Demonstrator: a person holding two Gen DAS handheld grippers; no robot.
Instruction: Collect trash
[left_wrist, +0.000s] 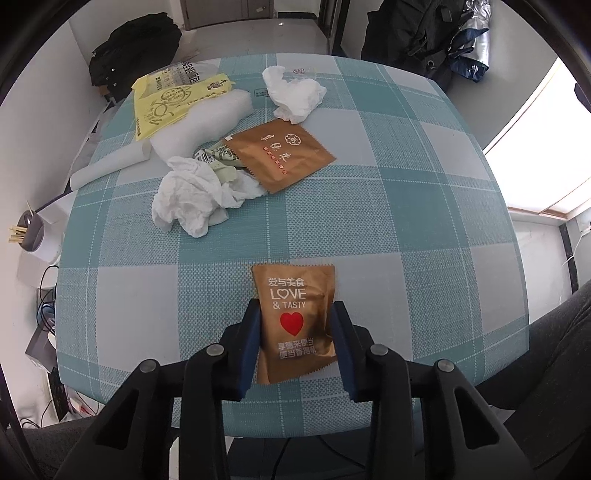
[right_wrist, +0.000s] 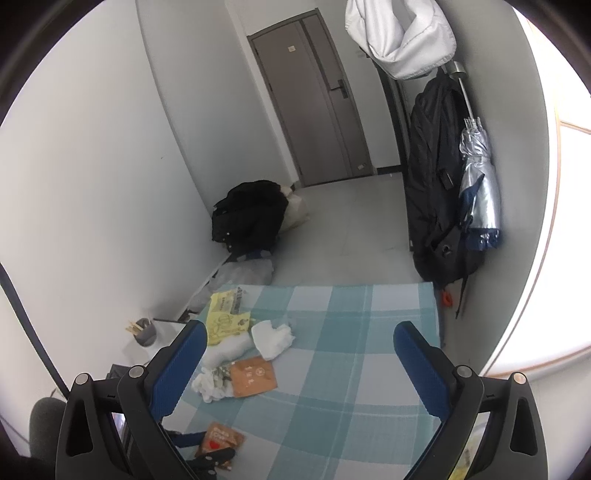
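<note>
From the left wrist camera, the left gripper (left_wrist: 295, 332) is clenched on a brown snack wrapper (left_wrist: 295, 317) printed "LOVE & TASTY" with a red heart; its blue pads (left_wrist: 251, 343) press both long edges, and the foil is creased along the right side; the wrapper sits at the near edge of the desk (left_wrist: 406, 206), which is covered in a teal-and-white checked cloth; farther back lie a second brown wrapper (left_wrist: 280, 157), a crumpled white tissue (left_wrist: 192, 201) touching its left corner with a small green-printed packet (left_wrist: 221, 157) between them, another crumpled tissue (left_wrist: 293, 94) near the far edge, a piece of white foam (left_wrist: 199, 125), and a yellow plastic bag (left_wrist: 173, 101) at the far left corner. From the right wrist camera, the right gripper (right_wrist: 299, 354) hangs released above the desk, blue fingers (right_wrist: 181, 369) wide apart with nothing between them; the heart-printed wrapper (right_wrist: 221, 439) shows at the lower left, caught in the other gripper's dark jaws; the same tissues, foam, yellow bag and second wrapper lie along the desk's left side; beyond stand a grey door (right_wrist: 314, 99), a black backpack (right_wrist: 251, 216) on the floor, and a folded silver umbrella (right_wrist: 478, 184) hanging by a dark coat (right_wrist: 432, 177).
</note>
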